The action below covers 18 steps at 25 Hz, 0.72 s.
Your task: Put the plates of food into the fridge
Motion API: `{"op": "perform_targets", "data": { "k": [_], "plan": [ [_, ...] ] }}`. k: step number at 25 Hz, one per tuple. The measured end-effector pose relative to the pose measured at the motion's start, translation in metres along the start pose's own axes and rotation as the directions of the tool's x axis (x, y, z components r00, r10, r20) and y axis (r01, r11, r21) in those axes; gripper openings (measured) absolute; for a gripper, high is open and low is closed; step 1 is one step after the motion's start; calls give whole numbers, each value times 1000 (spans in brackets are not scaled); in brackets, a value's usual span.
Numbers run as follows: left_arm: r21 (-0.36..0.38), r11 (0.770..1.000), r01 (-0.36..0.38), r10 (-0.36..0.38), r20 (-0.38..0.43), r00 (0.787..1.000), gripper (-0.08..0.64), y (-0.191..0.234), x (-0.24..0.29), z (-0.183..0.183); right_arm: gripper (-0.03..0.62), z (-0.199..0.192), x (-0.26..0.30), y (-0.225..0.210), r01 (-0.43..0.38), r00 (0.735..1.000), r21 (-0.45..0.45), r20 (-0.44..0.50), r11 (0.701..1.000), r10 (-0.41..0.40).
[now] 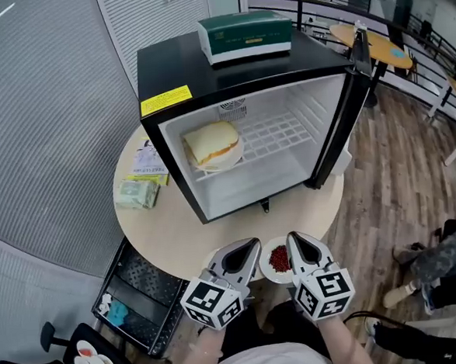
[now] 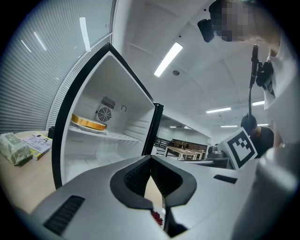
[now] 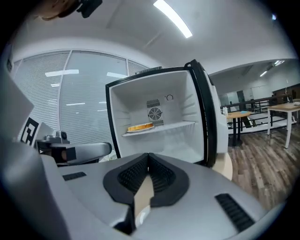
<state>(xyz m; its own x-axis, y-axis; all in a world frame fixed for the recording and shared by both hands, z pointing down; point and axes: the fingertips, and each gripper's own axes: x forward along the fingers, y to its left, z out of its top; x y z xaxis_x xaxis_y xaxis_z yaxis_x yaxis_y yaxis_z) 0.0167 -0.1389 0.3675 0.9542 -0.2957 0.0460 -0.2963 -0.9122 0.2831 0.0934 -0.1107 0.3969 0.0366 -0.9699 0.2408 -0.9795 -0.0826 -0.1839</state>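
A small white plate of red food (image 1: 278,259) sits at the near edge of the round table (image 1: 158,235). It lies between my two grippers. My left gripper (image 1: 254,244) is at its left rim, my right gripper (image 1: 292,236) at its right rim. In both gripper views the jaws meet at the tips, with the left gripper (image 2: 150,157) and the right gripper (image 3: 149,154) shut on nothing. The red food (image 2: 157,216) and the plate's white rim (image 3: 140,214) show below them. The black fridge (image 1: 173,64) stands open ahead, and a plate with a sandwich (image 1: 212,147) is on its shelf.
The fridge door (image 1: 341,123) is swung open to the right. A green box (image 1: 245,34) lies on the fridge top. Packets (image 1: 138,193) and a booklet (image 1: 148,156) lie left of the fridge. A black wire cart (image 1: 139,300) stands below the table's left side.
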Motion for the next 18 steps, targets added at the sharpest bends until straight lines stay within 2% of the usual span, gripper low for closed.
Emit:
{"op": "perform_targets", "data": {
  "k": [6,10,13,18],
  "plan": [
    [12,1000,-7,7,13,1000,5,-10,-2,-3,8,-11,-17,-13,2,999,115,39,993,-6],
    [19,1000,2,-2,23,1000,3,-17,-2,-3,8,-11,-22,-17,8,999,128,46,992,-14],
    [-3,1000,28,-28,39,999,3,-22,-2,0,8,-8,-24,-17,-1,998,147,60,989,-8],
    [-3,999,47,-47,19,999,3,-25,1,-7,8,-15,-28,-24,35,998,165,40,986,-42]
  ]
}}
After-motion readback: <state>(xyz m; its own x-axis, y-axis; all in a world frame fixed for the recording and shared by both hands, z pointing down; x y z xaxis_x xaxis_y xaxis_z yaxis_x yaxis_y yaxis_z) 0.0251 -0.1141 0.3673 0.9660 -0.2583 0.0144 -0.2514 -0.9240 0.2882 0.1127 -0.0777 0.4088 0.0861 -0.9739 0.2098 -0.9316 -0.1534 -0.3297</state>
